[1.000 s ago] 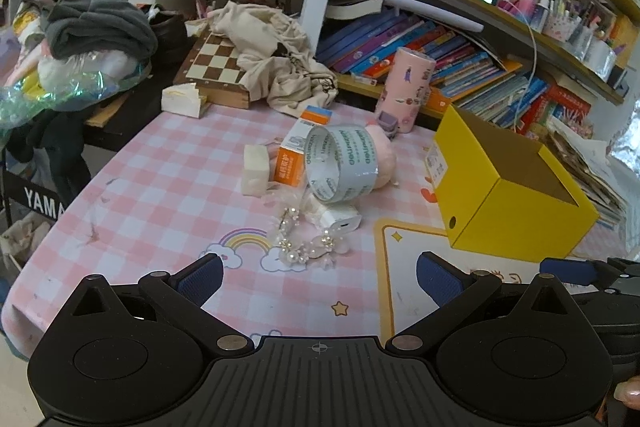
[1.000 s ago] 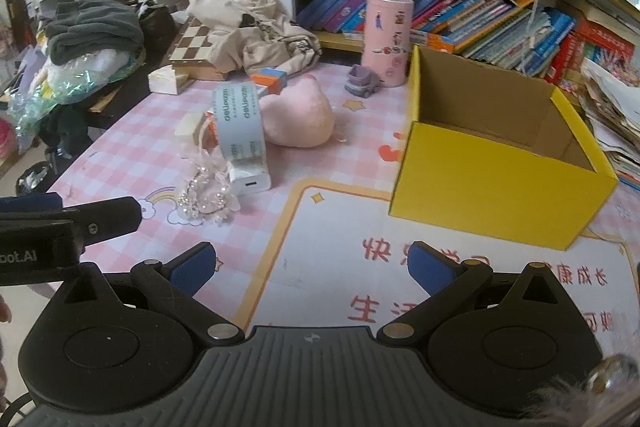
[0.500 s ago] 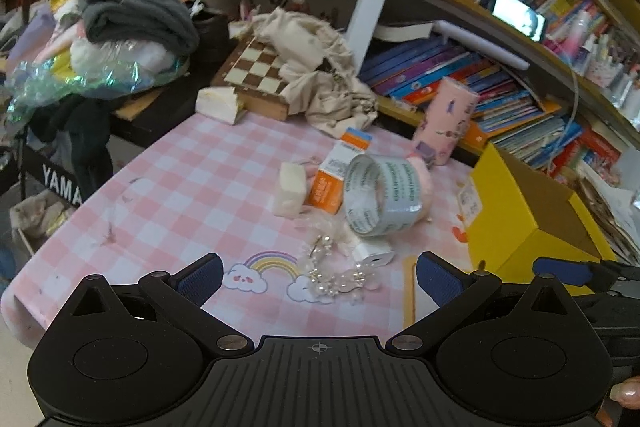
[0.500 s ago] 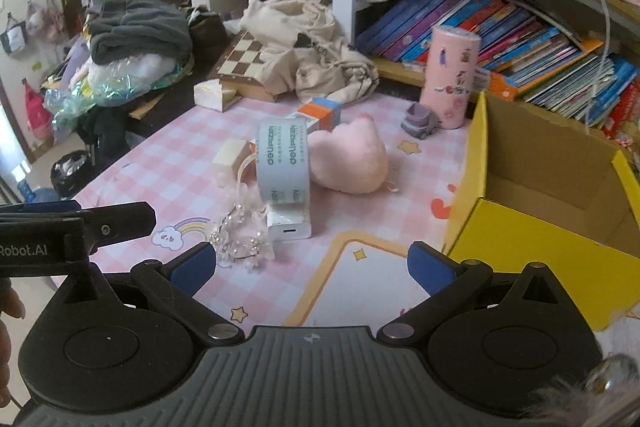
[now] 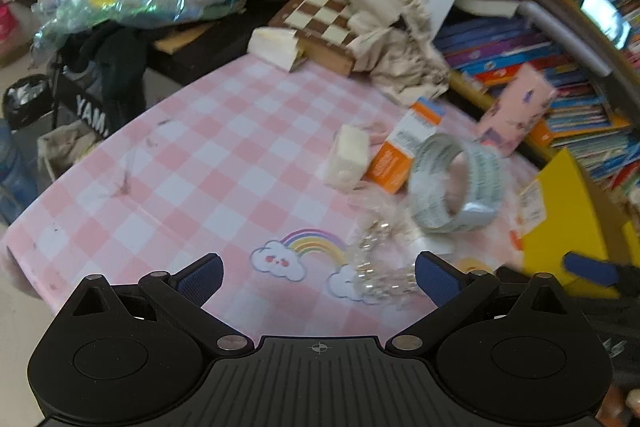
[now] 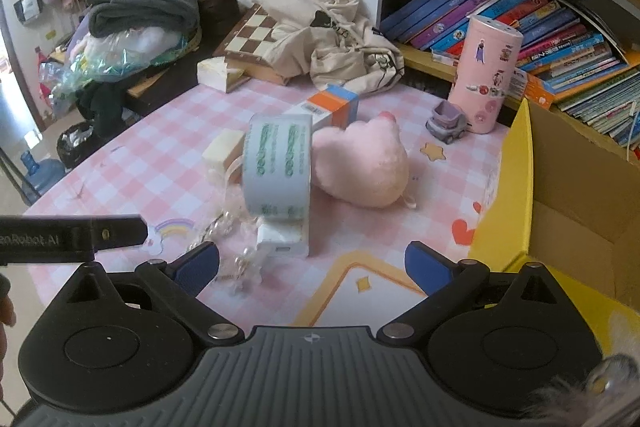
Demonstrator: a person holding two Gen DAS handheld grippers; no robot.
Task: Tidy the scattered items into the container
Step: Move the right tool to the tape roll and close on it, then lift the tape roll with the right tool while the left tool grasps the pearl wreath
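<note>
Hovering low over the pink checked table (image 6: pixel 160 155), the left tongs (image 5: pixel 318 273) and right tongs (image 6: pixel 312 265) both gaped wide with nothing held. Nothing showed in the visible part of the yellow box (image 6: pixel 560 227) at the frame's right, so the tidying looked barely begun. Tape roll (image 6: pixel 278 167), plush (image 6: pixel 364 167), charger (image 6: pixel 282 241), bead string (image 5: pixel 380 275) and orange carton (image 5: pixel 404 151) lay clustered mid-frame.

Near-left checked tablecloth (image 5: pixel 192 163) is bare, easy approach. Centre is crowded: tape roll (image 6: pixel 278 167) upright on the white charger (image 6: pixel 284 245), pink plush (image 6: pixel 362 167) touching it, bead string (image 5: pixel 380 267) in front. Yellow box (image 6: pixel 516 211) walls off the right.
</note>
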